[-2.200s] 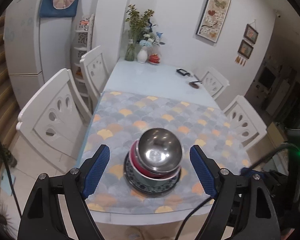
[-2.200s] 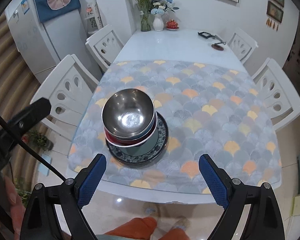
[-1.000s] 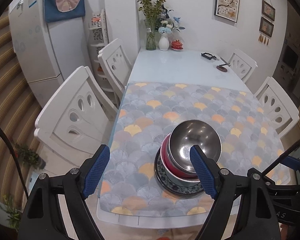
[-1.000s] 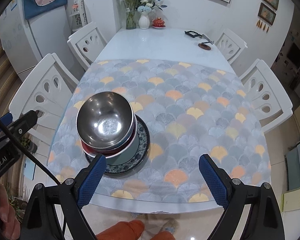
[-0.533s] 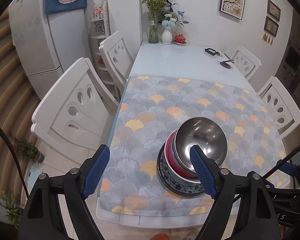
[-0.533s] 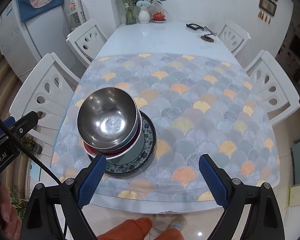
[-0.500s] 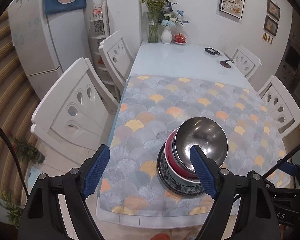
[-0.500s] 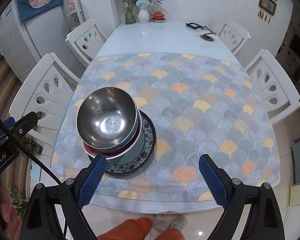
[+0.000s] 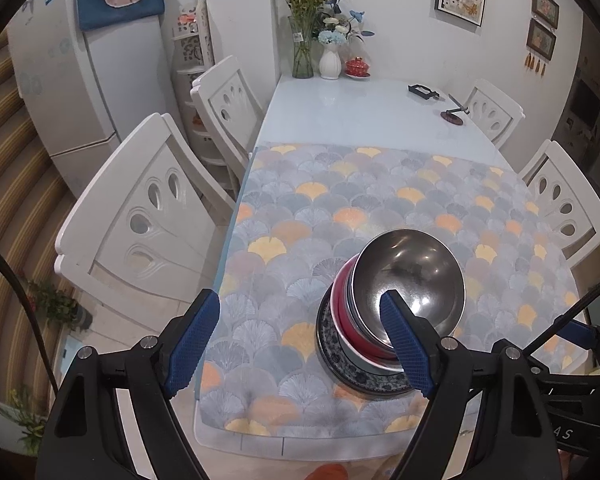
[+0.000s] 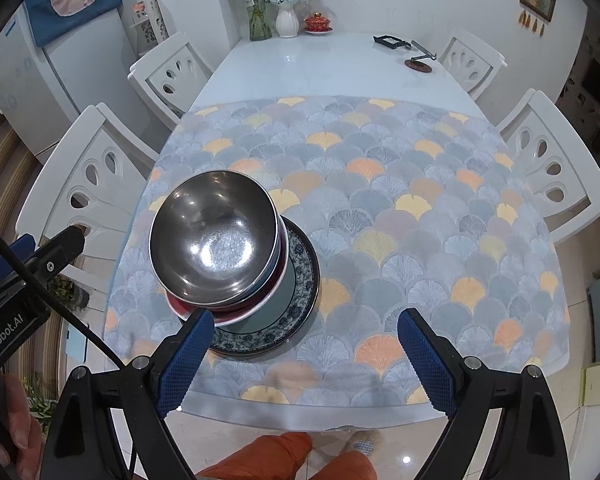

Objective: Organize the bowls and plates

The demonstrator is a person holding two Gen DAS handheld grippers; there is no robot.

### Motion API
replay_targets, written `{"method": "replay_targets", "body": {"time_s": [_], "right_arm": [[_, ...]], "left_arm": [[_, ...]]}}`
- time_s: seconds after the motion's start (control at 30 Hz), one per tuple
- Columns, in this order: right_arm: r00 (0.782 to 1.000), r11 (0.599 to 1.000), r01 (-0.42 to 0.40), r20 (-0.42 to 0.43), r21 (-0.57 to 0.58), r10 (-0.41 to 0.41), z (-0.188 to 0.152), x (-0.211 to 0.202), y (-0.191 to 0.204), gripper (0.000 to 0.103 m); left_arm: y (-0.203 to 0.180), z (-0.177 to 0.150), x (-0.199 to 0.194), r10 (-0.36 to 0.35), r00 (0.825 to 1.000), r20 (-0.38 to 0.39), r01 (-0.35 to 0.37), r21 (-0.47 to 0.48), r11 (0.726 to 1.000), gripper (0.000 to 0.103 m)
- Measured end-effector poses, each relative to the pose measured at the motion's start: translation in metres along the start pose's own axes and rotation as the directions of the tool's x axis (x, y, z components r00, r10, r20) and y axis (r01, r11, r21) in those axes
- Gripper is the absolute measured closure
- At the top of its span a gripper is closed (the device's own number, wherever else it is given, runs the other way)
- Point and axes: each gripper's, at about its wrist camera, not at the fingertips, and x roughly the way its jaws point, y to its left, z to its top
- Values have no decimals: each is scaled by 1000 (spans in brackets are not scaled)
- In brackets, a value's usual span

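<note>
1. The left gripper [image 9: 300, 344] stood wide, blue pads far apart, nothing between them; it hung over the near table edge, above the tableware stack and clear of it.
2. Its right pad [image 9: 406, 346] overlapped the stack in the left wrist view (only in line of sight, no contact seen).
3. The right gripper [image 10: 306, 364] was also wide and empty, above the near edge of the scallop-patterned mat [image 10: 400, 200].
4. The stack sat at the near left part of the mat, at about 10 o'clock from the right gripper's gap and about 2 o'clock from the left gripper's gap.
5. The steel bowl [image 10: 214, 242] was on top, open side up, shiny inside, empty.
6. Below it was a bluish bowl [image 10: 277, 256], mostly hidden, only the rim edge showing.
7. Next down was a red bowl with a white rim [image 10: 256, 308], nested under the other two.
8. At the bottom lay a blue-and-white patterned plate [image 10: 300, 312], flat on the mat; the bowls sat off-centre toward its 10 o'clock side in the right wrist view.
9. The white table [image 10: 300, 64] carried vases of flowers [image 10: 286, 4] at the far end, 12 o'clock.
10. White chairs [image 10: 88, 172] stood on both sides.
11. A hand [image 10: 20, 424] held the left gripper's body at 8 o'clock in the right wrist view.
</note>
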Motion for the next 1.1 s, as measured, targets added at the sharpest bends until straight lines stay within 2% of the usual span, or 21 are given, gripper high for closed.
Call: {"method": "replay_targets", "body": {"time_s": [1.1], "right_arm": [[997,999,21,-75,-43,-24,17,25,16,11]], "left_arm": [[14,6,25,40,998,-44,-40,-2,999,22]]}}
